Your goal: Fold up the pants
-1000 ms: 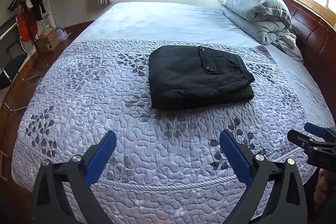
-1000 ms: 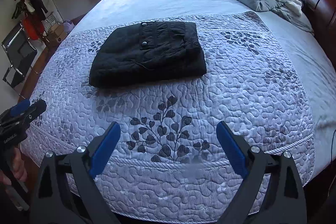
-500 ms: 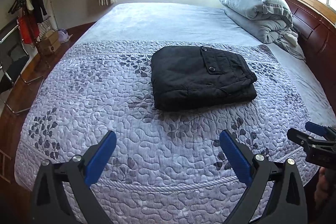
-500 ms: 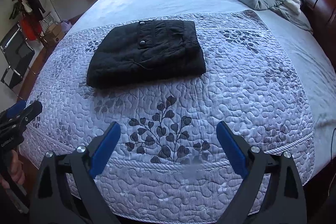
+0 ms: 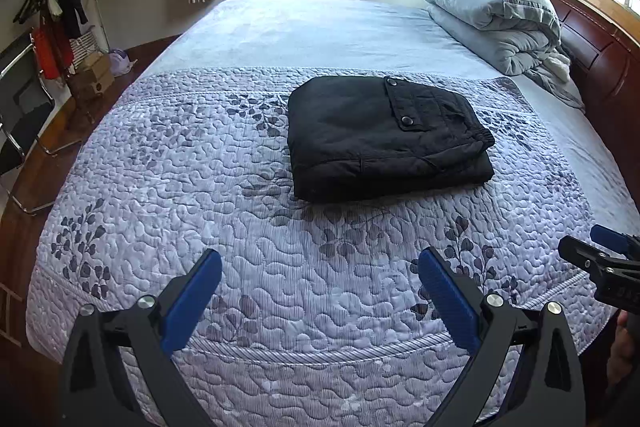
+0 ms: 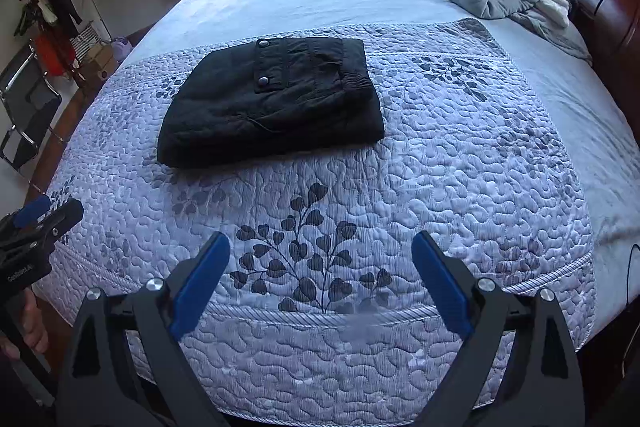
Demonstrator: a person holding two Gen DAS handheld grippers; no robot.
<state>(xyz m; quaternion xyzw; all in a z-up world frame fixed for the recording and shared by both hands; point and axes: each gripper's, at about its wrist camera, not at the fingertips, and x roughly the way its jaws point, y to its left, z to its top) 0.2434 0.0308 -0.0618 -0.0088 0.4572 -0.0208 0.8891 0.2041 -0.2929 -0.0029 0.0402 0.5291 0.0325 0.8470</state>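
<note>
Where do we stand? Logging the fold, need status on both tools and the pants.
Left tool open, empty, above the quilt. Right tool open, empty. Black pants folded into a compact stack on the quilt. Nothing between tools and pants.

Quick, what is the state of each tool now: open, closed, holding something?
Left tool: open, holds nothing, above the quilt, apart from the folded black pants.
Right tool: open, holds nothing, also apart from the pants.

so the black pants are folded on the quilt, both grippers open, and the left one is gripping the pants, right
Not quite. The left gripper holds nothing: the left wrist view shows it open above the quilt, well short of the folded black pants. The right gripper is open too.
</note>
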